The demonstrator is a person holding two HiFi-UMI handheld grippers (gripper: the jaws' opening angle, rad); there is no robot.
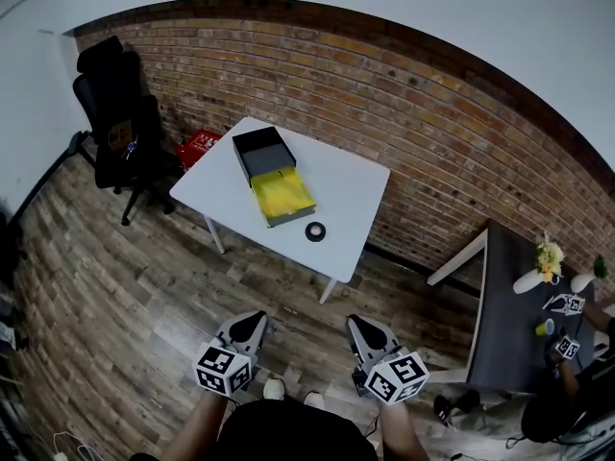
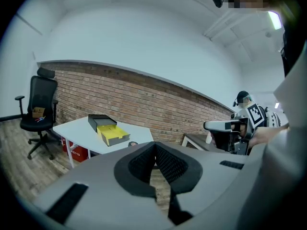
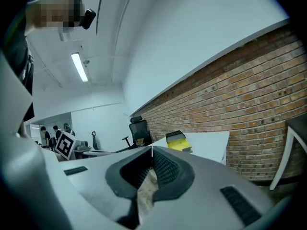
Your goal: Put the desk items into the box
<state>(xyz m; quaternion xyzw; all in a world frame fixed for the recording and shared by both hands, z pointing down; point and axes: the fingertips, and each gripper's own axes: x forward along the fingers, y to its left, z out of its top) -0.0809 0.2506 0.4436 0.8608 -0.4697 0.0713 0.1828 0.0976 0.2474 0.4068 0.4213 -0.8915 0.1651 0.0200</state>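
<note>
A white table point(image 1: 356, 185) stands by the brick wall, well ahead of me. On it lies an open box point(image 1: 274, 176) with a black lid and a yellow inside. A small black tape roll point(image 1: 315, 230) lies just beside the box's near end. My left gripper point(image 1: 252, 321) and right gripper point(image 1: 357, 326) hang side by side over the wooden floor, short of the table. Both are shut with nothing in them. The left gripper view shows its jaw tips point(image 2: 155, 145) touching, with the box point(image 2: 109, 131) far beyond. In the right gripper view the tips point(image 3: 152, 150) meet too, and the box point(image 3: 177, 142) sits far off.
A black office chair point(image 1: 120, 128) stands left of the table, and a red crate point(image 1: 197, 147) sits by the table's far left corner. At the right is a dark table point(image 1: 509, 315) with flowers, where another person holds marker cubes point(image 1: 567, 347). Wooden floor lies between me and the white table.
</note>
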